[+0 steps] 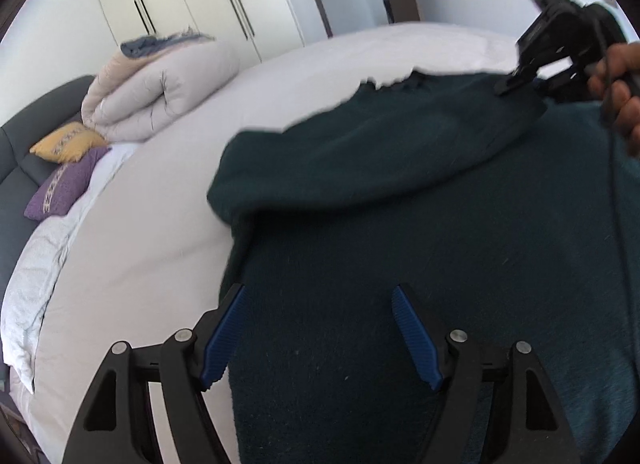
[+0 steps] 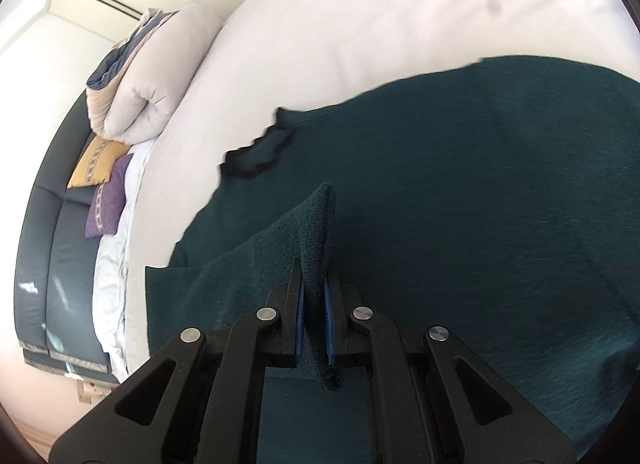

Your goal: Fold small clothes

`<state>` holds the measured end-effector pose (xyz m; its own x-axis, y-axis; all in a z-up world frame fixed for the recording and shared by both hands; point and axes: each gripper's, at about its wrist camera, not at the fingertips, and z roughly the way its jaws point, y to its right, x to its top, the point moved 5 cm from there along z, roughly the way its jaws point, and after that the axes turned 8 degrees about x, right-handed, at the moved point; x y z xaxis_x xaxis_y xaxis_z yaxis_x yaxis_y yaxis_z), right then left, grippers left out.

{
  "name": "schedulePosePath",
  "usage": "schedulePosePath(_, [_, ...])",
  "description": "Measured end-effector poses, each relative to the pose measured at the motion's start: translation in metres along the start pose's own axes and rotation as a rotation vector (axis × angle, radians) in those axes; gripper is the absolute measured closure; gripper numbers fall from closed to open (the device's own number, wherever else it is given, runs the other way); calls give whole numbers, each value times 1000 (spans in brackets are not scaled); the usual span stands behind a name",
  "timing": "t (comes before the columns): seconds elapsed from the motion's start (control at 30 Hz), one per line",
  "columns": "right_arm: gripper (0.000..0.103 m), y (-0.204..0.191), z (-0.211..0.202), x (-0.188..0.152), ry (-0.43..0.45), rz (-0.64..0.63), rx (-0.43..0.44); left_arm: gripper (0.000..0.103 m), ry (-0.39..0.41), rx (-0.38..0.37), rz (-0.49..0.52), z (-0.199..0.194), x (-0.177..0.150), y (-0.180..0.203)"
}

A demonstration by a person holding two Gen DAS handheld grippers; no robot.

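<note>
A dark teal knitted garment (image 1: 400,223) lies spread on the white bed (image 1: 160,223). My left gripper (image 1: 316,304) is open just above the garment near its left edge, with nothing between its blue pads. My right gripper (image 2: 314,296) is shut on a raised fold of the garment (image 2: 480,183) and lifts it off the layer below. In the left wrist view the right gripper (image 1: 516,81) shows at the garment's far right, with the folded-over part running from it to the left. A dark scalloped trim (image 2: 256,155) lies at the garment's far edge.
A rolled cream duvet (image 1: 160,95) sits at the head of the bed, with a yellow cushion (image 1: 68,141) and a purple cushion (image 1: 64,183) beside a dark headboard (image 1: 24,135). White wardrobes (image 1: 200,3) stand behind. The white bed (image 2: 360,23) stretches beyond the garment.
</note>
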<state>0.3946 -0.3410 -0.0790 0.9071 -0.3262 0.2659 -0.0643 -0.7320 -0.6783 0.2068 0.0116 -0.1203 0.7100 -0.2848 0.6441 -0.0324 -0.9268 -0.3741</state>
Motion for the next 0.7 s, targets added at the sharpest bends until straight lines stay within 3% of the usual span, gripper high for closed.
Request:
schedulePosePath(0.3, [96,34,-25,7,98,65,-50,17,-36,8,-32,5,-8,-9])
schedulePosePath(0.47, [96,41,-16,15,80,64,-82,16,-37,6,-54,5,-11,-12])
schedulePosePath(0.6, [95,30,-9,13,70,29,-70,18,5,-43,-159,-11,-1,-38])
schedulePosePath(0.7, [95,17,0,16,63,13,-81,18,59,-66,-234,-19,27,-62])
